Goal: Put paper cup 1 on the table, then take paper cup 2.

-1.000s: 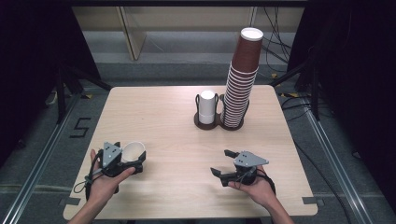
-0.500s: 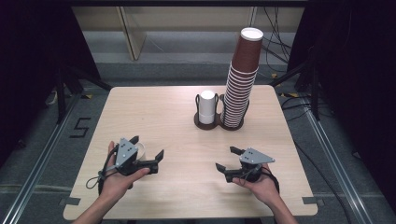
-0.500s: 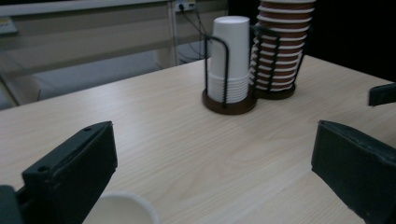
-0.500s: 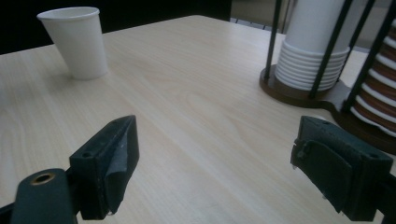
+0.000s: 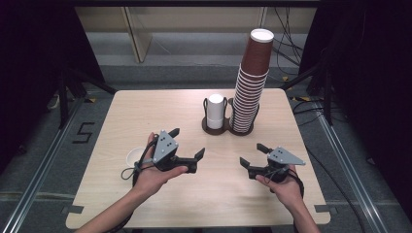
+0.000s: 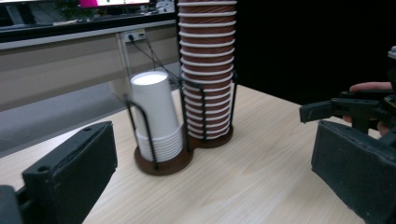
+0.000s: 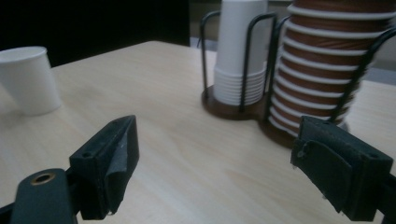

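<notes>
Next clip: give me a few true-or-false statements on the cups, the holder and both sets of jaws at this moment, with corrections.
1. The brown cup stack is taller than the white cup stack. True.
2. The left gripper holds a white cup. False: its jaws are open with nothing between them.
3. A single white cup stands upright on the table, apart from the holder. True.
4. The right gripper is shut. False: its jaws stand open and hold nothing.
5. The white stack sits mouth up. False: the cups are upside down.
</notes>
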`<state>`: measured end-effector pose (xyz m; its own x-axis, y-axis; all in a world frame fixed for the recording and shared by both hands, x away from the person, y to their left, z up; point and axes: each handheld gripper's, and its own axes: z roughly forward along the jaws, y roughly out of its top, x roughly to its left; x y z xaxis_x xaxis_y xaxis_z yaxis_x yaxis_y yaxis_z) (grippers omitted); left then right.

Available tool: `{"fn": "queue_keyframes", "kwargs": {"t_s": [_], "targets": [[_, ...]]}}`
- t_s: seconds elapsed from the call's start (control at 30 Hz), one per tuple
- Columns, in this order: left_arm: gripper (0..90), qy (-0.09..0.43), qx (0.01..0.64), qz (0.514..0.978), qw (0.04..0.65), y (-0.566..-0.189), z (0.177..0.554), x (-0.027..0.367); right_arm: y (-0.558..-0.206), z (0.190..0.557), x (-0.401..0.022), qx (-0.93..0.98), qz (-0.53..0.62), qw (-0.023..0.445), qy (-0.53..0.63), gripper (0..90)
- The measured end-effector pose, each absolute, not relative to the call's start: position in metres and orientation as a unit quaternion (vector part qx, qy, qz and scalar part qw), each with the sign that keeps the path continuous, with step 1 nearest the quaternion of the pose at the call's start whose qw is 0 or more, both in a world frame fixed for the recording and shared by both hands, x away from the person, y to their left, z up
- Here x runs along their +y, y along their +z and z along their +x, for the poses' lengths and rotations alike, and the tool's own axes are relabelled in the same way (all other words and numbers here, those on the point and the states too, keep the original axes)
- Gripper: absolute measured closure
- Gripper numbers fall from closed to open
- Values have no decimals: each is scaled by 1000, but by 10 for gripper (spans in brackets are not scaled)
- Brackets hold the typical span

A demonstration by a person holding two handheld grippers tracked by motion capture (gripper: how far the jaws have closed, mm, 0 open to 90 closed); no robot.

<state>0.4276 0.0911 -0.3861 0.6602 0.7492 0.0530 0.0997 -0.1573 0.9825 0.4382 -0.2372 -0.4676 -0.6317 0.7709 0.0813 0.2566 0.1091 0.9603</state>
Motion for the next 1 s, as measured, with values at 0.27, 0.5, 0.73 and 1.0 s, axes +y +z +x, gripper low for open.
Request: {"fn": "queue_keyframes", "kwargs": {"t_s": [0.27, 0.5, 0.73, 1.0], "targets": [[2, 278, 278, 712, 582, -379, 440, 62, -443, 450, -256, 681, 376, 281, 562, 147], [2, 277, 248, 706, 603, -375, 464, 29, -407, 464, -262, 657, 385, 316, 566, 134], [16, 288, 249, 702, 602, -361, 499, -5, -354, 494, -257, 627, 384, 335, 589, 111], [18, 316, 248, 694, 597, -344, 542, -36, -304, 529, -249, 621, 377, 346, 593, 107]]}}
